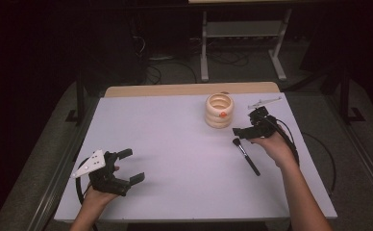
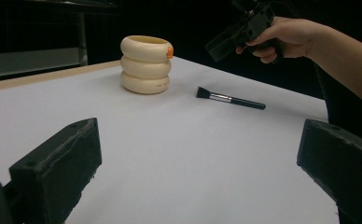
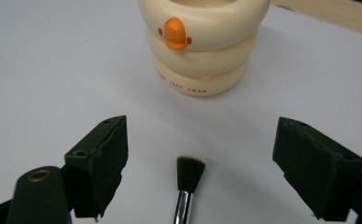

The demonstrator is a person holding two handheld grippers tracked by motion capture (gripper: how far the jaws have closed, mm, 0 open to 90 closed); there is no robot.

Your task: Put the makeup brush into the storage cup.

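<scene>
Makeup brush (image 1: 246,156), one only, lying flat on white table (image 1: 175,159), black handle, silver ferrule, dark bristles pointing toward one cream three-ring holder (image 1: 219,111), long axis diagonal, right gripper (image 1: 242,131) just above bristles, jaws apart, nothing held, left gripper (image 1: 129,166) wide apart, empty.

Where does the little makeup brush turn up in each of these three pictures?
High view: makeup brush right of centre, below the right gripper.
Left gripper view: upper middle, lying flat.
Right gripper view: bottom centre, between open jaws.
Shared landmark: cream ringed holder.
</scene>
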